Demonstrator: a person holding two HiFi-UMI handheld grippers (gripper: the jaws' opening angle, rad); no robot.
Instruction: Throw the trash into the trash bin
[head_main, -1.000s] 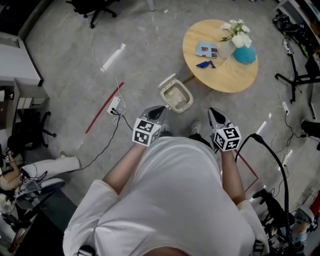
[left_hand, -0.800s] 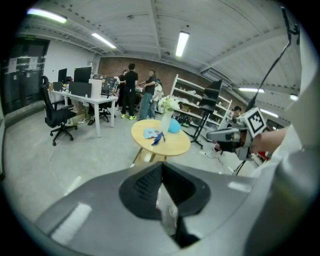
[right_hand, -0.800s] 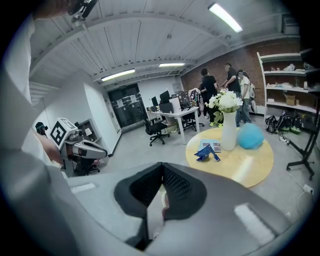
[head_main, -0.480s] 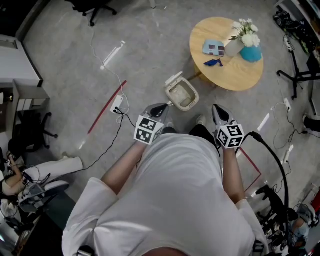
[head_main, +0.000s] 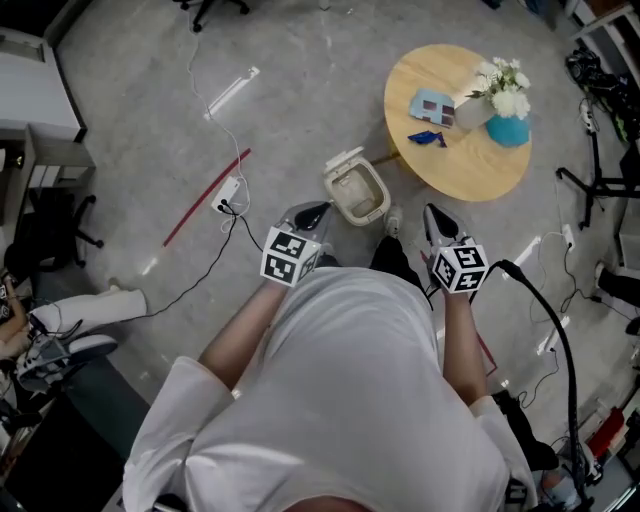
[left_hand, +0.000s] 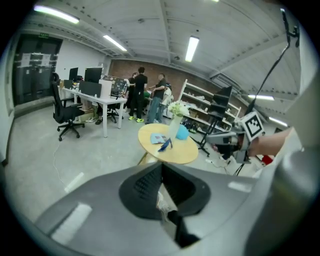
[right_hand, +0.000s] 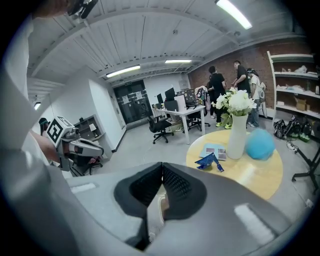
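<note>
A crumpled blue wrapper (head_main: 428, 138) lies on the round wooden table (head_main: 470, 170) at the upper right, next to a light blue card (head_main: 432, 105). The beige trash bin (head_main: 355, 192) stands on the floor with its lid up, just left of the table. My left gripper (head_main: 308, 213) is held just below the bin, and my right gripper (head_main: 433, 220) is below the table's near edge. Both are shut with nothing between the jaws. The right gripper view shows the wrapper (right_hand: 210, 161) ahead on the table (right_hand: 255, 175). In the left gripper view the wrapper (left_hand: 165, 145) is farther off.
A white vase of flowers (head_main: 495, 90) and a teal ball (head_main: 508, 130) share the table. A power strip with cable (head_main: 228, 195), a red tape line (head_main: 205, 198) and a white tube (head_main: 232, 92) lie on the floor at left. A thick black cable (head_main: 545, 310) arcs at right. Several people (left_hand: 147, 97) stand by the desks.
In the head view the table, bin and floor markings have shifted as I walked across the floor. Both grippers stay shut in front of my body.
</note>
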